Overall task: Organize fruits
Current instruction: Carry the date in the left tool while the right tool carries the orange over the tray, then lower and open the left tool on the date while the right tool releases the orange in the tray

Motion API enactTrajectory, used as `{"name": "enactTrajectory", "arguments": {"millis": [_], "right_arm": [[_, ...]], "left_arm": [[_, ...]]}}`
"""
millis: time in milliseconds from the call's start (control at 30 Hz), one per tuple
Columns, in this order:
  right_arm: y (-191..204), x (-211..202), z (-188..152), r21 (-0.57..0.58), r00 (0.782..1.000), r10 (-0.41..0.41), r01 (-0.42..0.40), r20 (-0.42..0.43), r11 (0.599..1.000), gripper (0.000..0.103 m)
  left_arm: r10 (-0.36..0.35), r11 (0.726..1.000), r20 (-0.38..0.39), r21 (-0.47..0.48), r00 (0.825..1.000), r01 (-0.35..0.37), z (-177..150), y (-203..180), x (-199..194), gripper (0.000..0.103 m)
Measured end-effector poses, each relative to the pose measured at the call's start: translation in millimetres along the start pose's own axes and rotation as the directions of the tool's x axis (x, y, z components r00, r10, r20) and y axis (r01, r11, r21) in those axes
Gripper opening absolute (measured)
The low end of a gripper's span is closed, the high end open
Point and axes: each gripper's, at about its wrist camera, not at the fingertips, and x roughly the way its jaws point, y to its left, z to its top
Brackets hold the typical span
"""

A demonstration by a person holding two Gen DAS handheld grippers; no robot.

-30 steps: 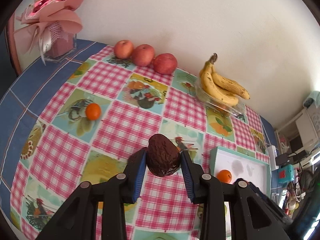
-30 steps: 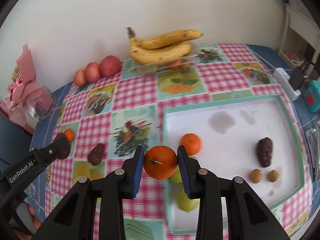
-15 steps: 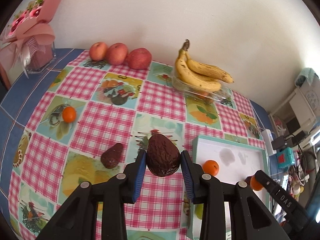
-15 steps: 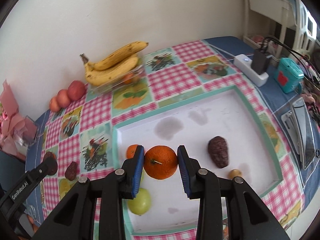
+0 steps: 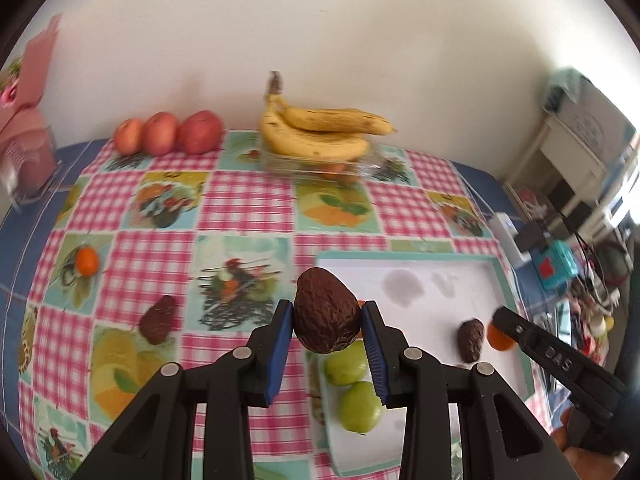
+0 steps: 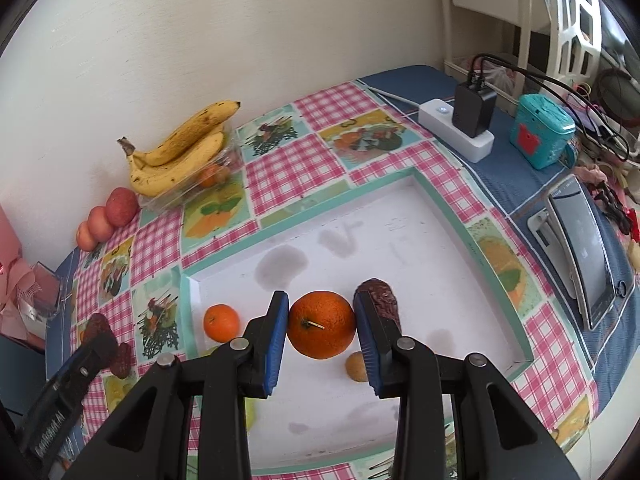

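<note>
Avocado (image 5: pixel 326 317) (left view); orange (image 6: pixel 321 324), perhaps, right.

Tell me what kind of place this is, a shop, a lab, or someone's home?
Most likely a home, a table against a plain wall. It has a fruit-print checked tablecloth, a bunch of bananas in a clear tub, and a power strip with a charger plugged in beside household clutter.

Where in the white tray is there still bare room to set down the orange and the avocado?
The tray's far half, from the grey stains to its far and right rims, lies bare. The near-left is crowded: small orange, green fruits, then a dark avocado and small brown fruit near the middle. The held orange hangs over the middle.
</note>
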Motion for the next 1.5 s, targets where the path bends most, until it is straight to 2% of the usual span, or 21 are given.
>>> {"name": "enactTrajectory", "arguments": {"millis": [300,600,967,1367,1500], "right_arm": [[-23.5,11.7,4.8,0.046,1.0,-0.021,0.021,-0.006,0.999,0.036],[-70.3,41.7,8.4,0.168,0.997,-0.081,0.082,-0.016,0.982,0.036],[-89.0,60.7,11.5,0.201,0.993,-0.108,0.113,-0.039,0.973,0.036],[-90.1,70.0,9.5,0.186,0.989,-0.133,0.142,-0.061,0.972,0.036],[-90.5,70.0,9.6,0.183,0.989,-0.134,0.144,-0.064,0.973,0.036]], "left_arm": [[-0.039,0.99,-0.04,0.134,0.998,0.044,-12.4,-49.5,21.7,0.037],[-0.064,0.965,-0.07,0.249,0.995,0.08,-29.8,-86.8,55.6,0.037],[-0.063,0.958,-0.148,0.267,0.987,0.101,-45.8,-97.6,91.0,0.037],[-0.036,0.951,-0.213,0.294,0.976,0.1,-59.0,-103.7,109.9,0.037],[-0.041,0.951,-0.213,0.291,0.976,0.103,-59.0,-103.0,109.6,0.037]]}}
